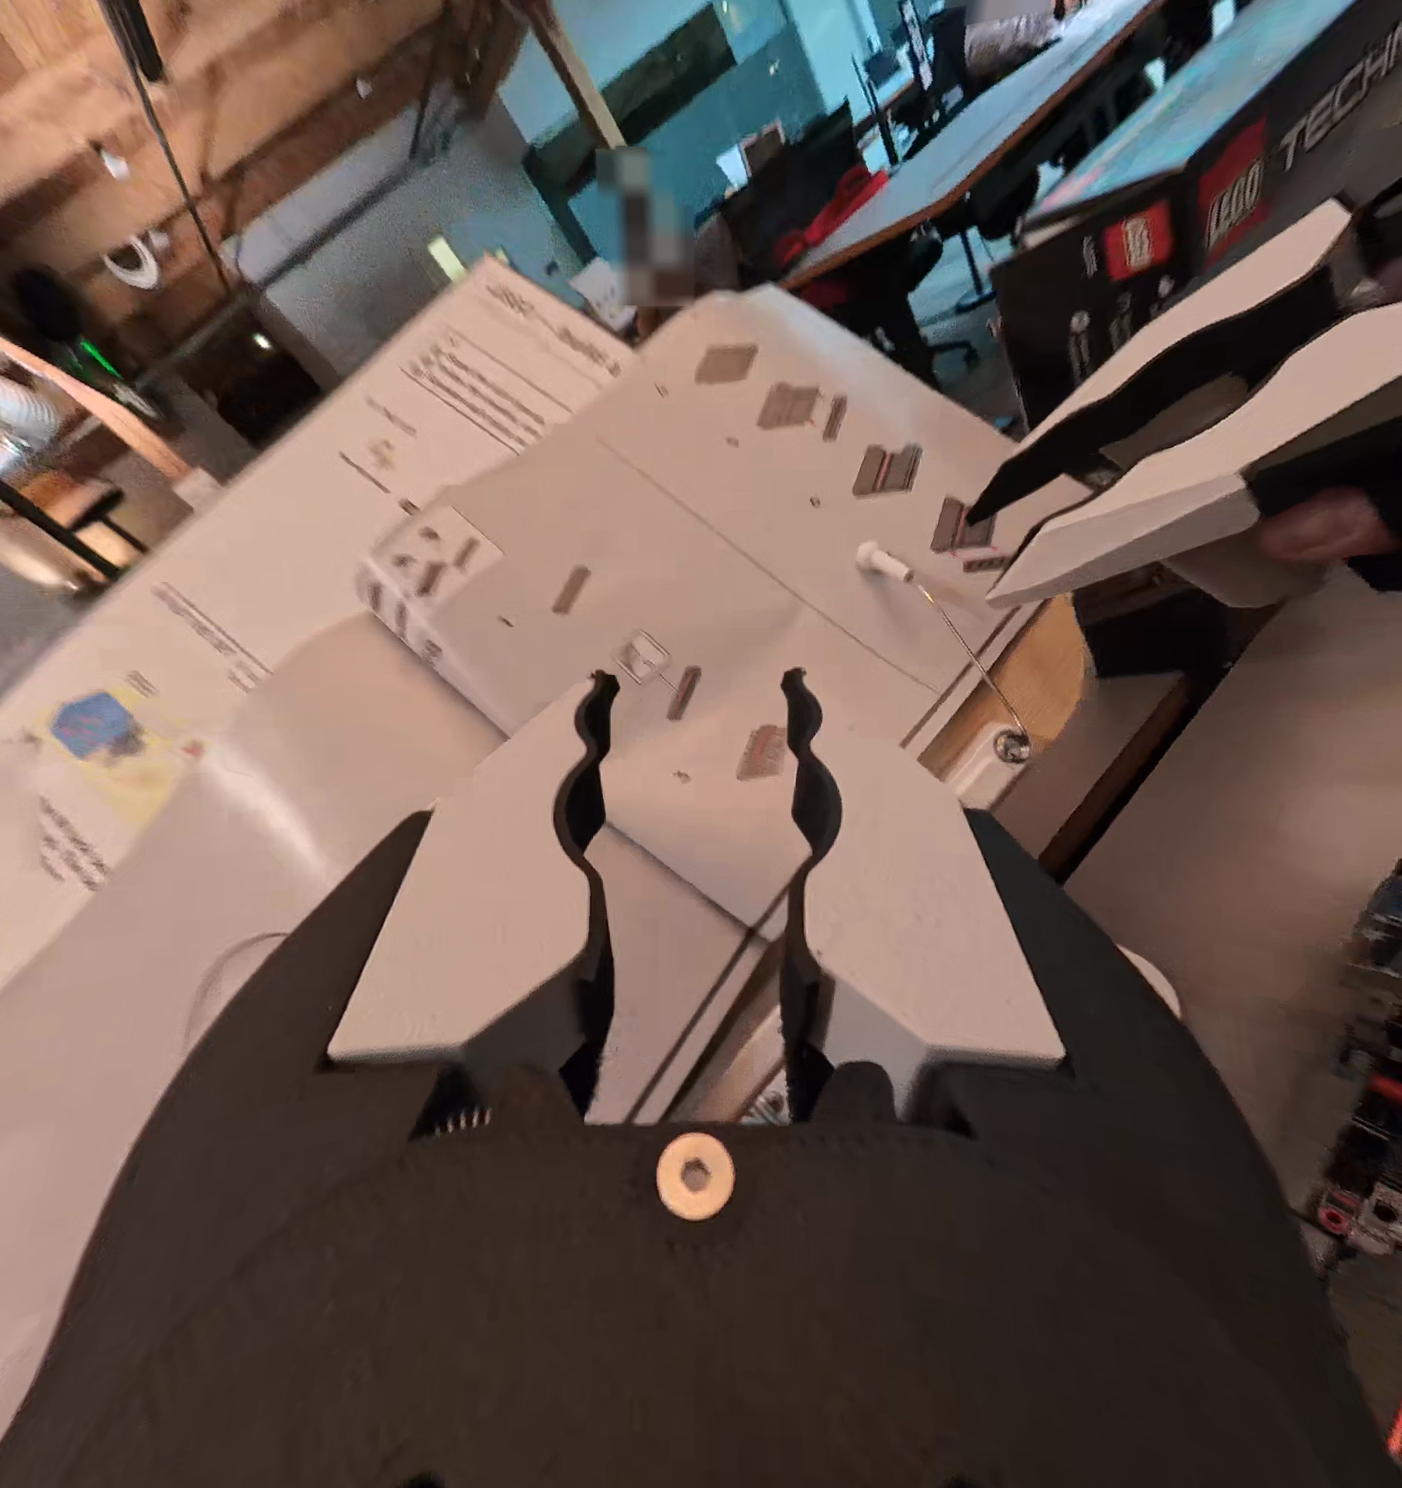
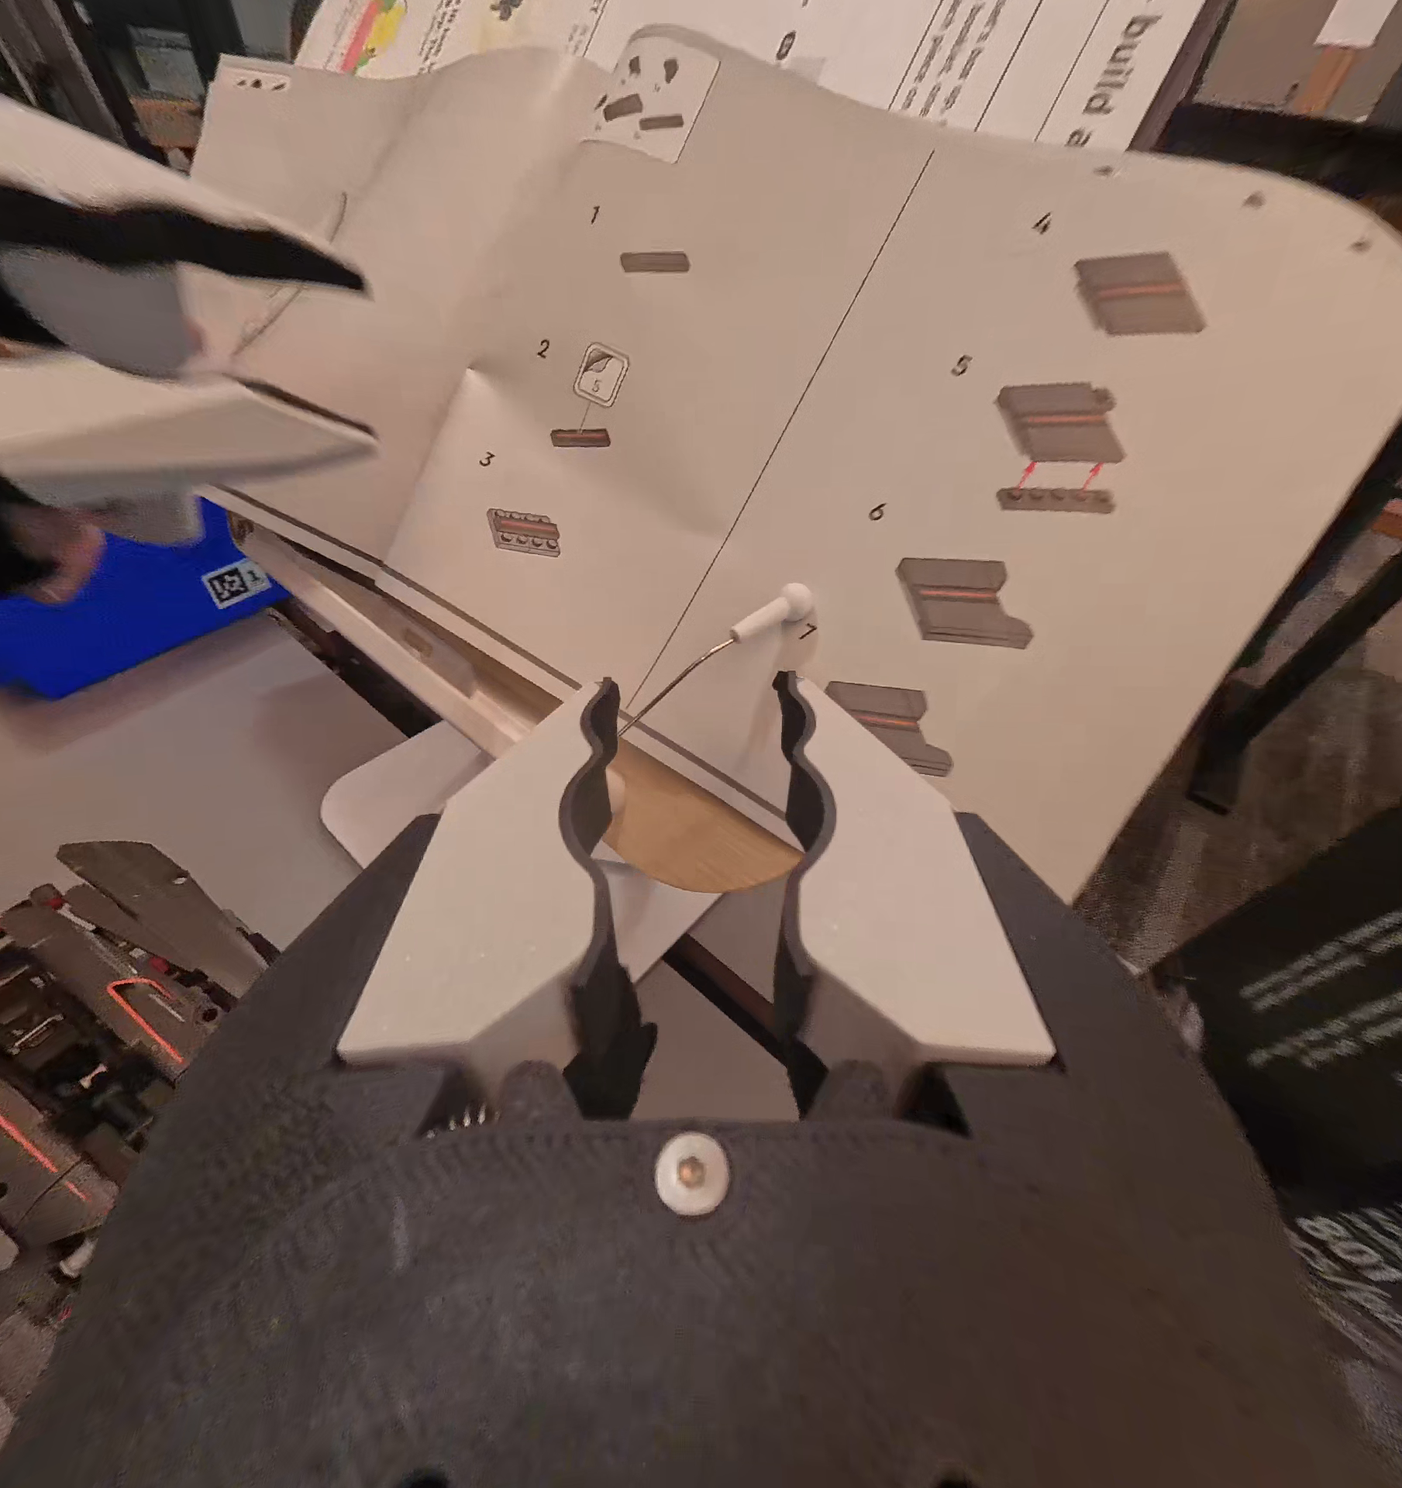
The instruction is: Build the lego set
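Observation:
An open instruction booklet (image 2: 762, 362) with drawings of dark grey building steps rests on a tilted stand (image 2: 697, 853). It also shows in the left wrist view (image 1: 681, 515). A white page-holder pin (image 2: 770, 616) on a thin wire presses on the page. My right gripper (image 2: 697, 686) is open and empty, just in front of the booklet's lower edge. My left gripper (image 1: 701, 684) is open and empty over the left page. Each gripper shows in the other's view, the right one (image 1: 987, 555) and the left one (image 2: 363, 362). A dark grey lego model with orange lines (image 2: 77, 1031) lies at lower left.
A blue bin (image 2: 118, 612) sits behind the left gripper. A black lego box (image 1: 1164, 241) stands at the back right, and another black box (image 2: 1325, 1006) is near my right side. Printed sheets (image 1: 198, 644) lie left of the booklet. The lego model (image 1: 1398, 1087) lies on the white table. About 20 cm separates my right fingertips from the lego model (image 1: 1398, 1087).

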Available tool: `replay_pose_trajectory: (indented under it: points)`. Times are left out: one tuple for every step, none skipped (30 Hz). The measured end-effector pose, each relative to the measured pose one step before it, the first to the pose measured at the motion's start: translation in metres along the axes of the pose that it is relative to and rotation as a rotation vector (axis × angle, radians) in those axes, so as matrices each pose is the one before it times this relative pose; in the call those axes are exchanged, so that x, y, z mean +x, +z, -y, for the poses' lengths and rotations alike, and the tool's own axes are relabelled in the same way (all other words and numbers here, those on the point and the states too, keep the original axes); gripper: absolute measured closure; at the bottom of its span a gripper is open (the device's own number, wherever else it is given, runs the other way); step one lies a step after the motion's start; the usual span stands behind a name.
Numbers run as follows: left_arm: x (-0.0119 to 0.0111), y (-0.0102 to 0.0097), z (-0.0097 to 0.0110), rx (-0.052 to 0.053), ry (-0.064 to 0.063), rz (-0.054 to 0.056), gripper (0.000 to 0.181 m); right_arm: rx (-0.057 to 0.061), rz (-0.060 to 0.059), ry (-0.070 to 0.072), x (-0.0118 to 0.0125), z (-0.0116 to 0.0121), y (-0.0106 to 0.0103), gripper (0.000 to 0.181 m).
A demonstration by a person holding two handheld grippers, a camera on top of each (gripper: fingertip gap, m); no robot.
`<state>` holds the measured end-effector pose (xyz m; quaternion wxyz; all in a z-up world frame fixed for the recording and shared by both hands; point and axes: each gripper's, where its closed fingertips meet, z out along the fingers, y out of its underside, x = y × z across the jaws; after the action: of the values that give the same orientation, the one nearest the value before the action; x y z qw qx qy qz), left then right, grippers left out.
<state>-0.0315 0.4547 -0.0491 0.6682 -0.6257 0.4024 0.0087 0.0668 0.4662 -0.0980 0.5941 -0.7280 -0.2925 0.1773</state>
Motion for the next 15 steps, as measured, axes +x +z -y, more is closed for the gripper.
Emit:
replay_pose_trajectory:
  points:
    - [-0.00802, -0.00881, 0.01016, 0.0251, 0.0141, 0.0126, 0.141, 0.0036, -0.0044, -0.0098, 0.00107, 0.00372, -0.00415, 0.144]
    - [-0.00902, -0.00948, 0.0084, 0.0141, 0.0142, 0.0053, 0.141, 0.0026, -0.0022, -0.0171, 0.00072, 0.00359, -0.00449, 0.144]
    - [-0.01159, -0.01091, 0.00674, 0.0088, 0.017, 0.0098, 0.144, -0.0051, -0.0123, -0.029, 0.002, 0.00272, -0.00459, 0.144]
    - [-0.01319, -0.01122, 0.00392, -0.0013, 0.0173, 0.0086, 0.145, -0.0082, -0.0198, -0.036, 0.00308, 0.0023, -0.00463, 0.144]
    - [-0.01436, -0.01065, -0.00151, -0.0227, 0.0159, 0.0058, 0.144, -0.0048, -0.0127, -0.031, 0.00209, 0.00269, -0.00468, 0.145]
    - [-0.01452, -0.00996, -0.00738, -0.0424, 0.0084, -0.0002, 0.143, -0.0007, -0.0012, -0.0225, 0.00017, 0.00354, -0.00439, 0.148]
    - [-0.01528, -0.01042, -0.01206, -0.0514, 0.0063, 0.0043, 0.14, -0.0023, 0.0007, -0.022, -0.00071, 0.00361, -0.00414, 0.151]
    - [-0.01558, -0.01159, -0.01359, -0.0334, 0.0156, 0.0135, 0.14, -0.0084, -0.0029, -0.028, -0.0007, 0.00308, -0.00381, 0.151]
    - [-0.01347, -0.01155, -0.01744, -0.0379, 0.0118, 0.0034, 0.141, -0.0072, -0.0043, -0.0314, -0.0006, 0.00305, -0.00367, 0.151]
    - [-0.01293, -0.01046, -0.02363, -0.0633, -0.0017, 0.0006, 0.139, 0.0017, -0.0087, -0.0277, -0.00005, 0.00413, -0.0039, 0.151]
    - [-0.01273, -0.00952, -0.02595, -0.0609, -0.0182, 0.0028, 0.137, 0.0012, -0.0078, -0.0219, -0.00007, 0.00369, -0.00348, 0.152]
    - [-0.01038, -0.00861, -0.02649, -0.0478, -0.0472, -0.0107, 0.138, -0.0097, 0.0032, -0.0162, -0.00143, 0.00188, -0.00225, 0.153]
    - [-0.0073, -0.0071, -0.0273, -0.0458, -0.077, -0.0296, 0.135, -0.0156, 0.011, -0.0102, -0.00274, 0.00042, -0.0016, 0.153]
    - [-0.00596, -0.00577, -0.02773, -0.0498, -0.0818, -0.0346, 0.131, -0.0114, 0.01, -0.0077, -0.00297, -0.00009, -0.00155, 0.153]
    - [-0.00444, -0.00493, -0.0272, -0.0494, -0.0597, -0.0359, 0.131, -0.0053, 0.0088, -0.0098, -0.00329, -0.00019, -0.00178, 0.154]
